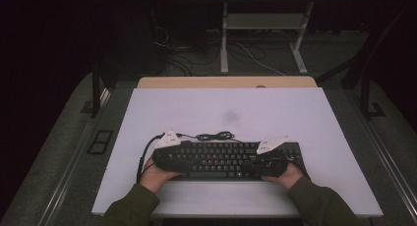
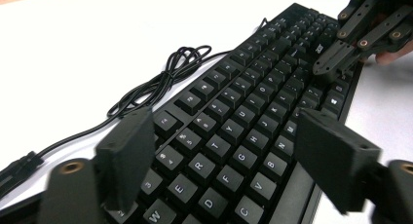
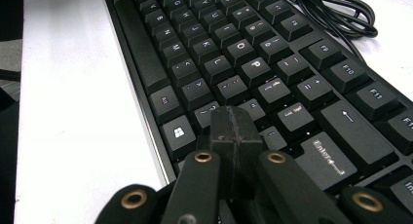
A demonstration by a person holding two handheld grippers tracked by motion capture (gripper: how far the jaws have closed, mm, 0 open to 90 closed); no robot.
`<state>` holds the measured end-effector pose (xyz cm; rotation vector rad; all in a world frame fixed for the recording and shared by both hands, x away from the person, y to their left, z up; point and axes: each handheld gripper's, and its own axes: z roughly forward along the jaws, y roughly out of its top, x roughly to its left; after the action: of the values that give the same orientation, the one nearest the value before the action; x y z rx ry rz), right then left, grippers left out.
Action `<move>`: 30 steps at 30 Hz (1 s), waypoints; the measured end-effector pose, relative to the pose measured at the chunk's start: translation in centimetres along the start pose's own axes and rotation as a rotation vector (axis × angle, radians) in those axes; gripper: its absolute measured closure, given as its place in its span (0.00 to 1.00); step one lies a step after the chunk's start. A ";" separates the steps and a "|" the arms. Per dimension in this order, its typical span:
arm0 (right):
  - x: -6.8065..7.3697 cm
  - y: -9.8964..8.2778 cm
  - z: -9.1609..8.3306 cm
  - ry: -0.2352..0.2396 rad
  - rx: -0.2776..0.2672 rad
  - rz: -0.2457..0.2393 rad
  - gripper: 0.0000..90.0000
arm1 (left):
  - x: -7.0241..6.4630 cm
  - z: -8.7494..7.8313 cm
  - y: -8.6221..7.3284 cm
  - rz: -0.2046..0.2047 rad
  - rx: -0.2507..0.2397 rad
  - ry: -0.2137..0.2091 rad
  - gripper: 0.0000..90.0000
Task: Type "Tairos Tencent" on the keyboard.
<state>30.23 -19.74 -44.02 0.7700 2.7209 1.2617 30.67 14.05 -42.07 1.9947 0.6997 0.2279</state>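
Observation:
A black keyboard [image 1: 221, 159] lies on the white table top [image 1: 221, 108] near the front edge, with its cable [image 1: 214, 136] coiled just behind it. My left gripper [image 1: 164, 157] hovers over the keyboard's left end. In the left gripper view its jaws [image 2: 224, 156] stand open above the letter keys [image 2: 243, 112], pressing on nothing. My right gripper [image 1: 268, 162] is at the right part of the keyboard. It is shut, and its joined tips [image 3: 235, 131] rest on the bottom key rows [image 3: 234, 53] beside the Windows key. The left gripper view shows the right gripper [image 2: 341, 53] farther off.
A wooden desk edge [image 1: 226, 82] runs behind the white top. Beyond it, a pale desk frame [image 1: 265, 24] and loose cables [image 1: 246, 51] sit on the dark floor. The coiled keyboard cable [image 2: 160, 83] lies on the white surface behind the keys.

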 end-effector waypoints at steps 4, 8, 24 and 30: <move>0.0 0.0 0.0 0.000 0.000 0.000 0.99 | 0.2 0.3 0.1 -0.011 -0.002 -0.011 0.39; 0.0 0.0 0.0 0.000 0.000 0.002 0.99 | 0.4 0.6 0.2 -0.022 0.000 -0.018 0.50; 0.0 0.0 0.0 -0.001 -0.001 0.004 0.99 | 0.6 2.1 0.5 -0.026 0.075 -0.031 0.95; 0.0 0.0 0.0 -0.001 -0.001 0.004 0.99 | 0.6 2.9 0.6 -0.017 0.123 -0.037 0.99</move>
<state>30.20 -19.75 -44.03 0.7754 2.7190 1.2631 32.67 12.00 -43.12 2.1032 0.7219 0.1398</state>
